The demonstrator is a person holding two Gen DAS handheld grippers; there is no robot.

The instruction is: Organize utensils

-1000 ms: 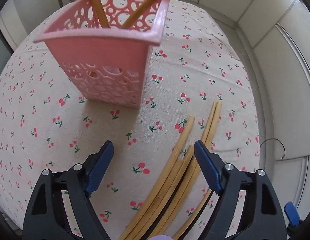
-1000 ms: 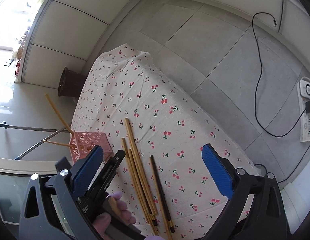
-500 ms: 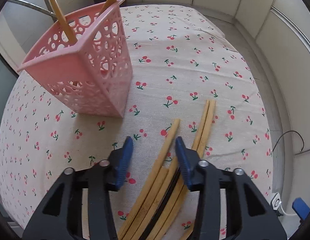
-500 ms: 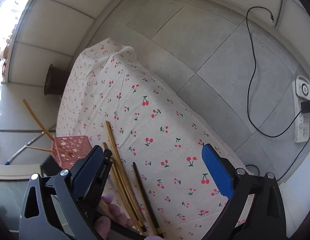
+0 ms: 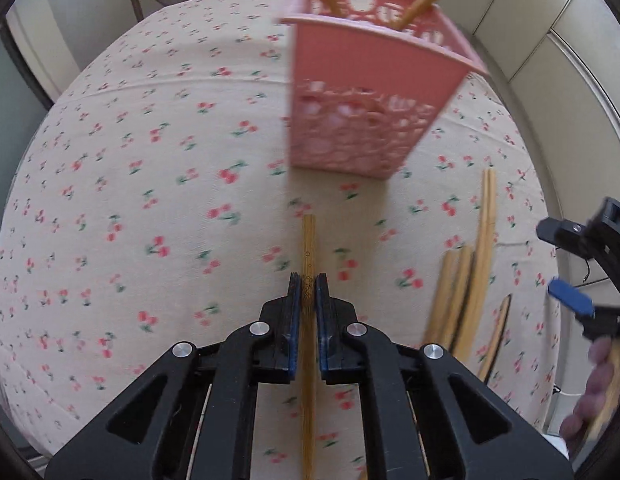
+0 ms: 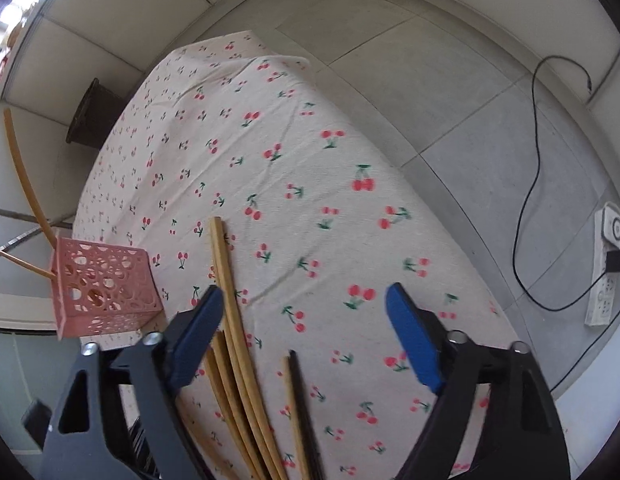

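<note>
A: What is each gripper doing?

B: The left gripper (image 5: 308,292) has its jaws pinched tight on one bamboo chopstick (image 5: 308,240), which points toward the pink basket (image 5: 370,92) — two chopsticks already stand inside.

A: And the other?

B: The right gripper (image 6: 305,336) hangs with jaws wide apart, holding nothing, above the loose chopsticks (image 6: 229,320) on the cherry tablecloth (image 6: 310,160).

A: Which step is this?

B: Likely carrying — next, tip the stick upright over the basket's open top.

A bamboo chopstick (image 5: 308,248) is clamped between the closed jaws of the left gripper (image 5: 308,286), pointing toward the pink basket (image 5: 370,96). Loose chopsticks (image 5: 466,280) are seen right of the basket.
</note>
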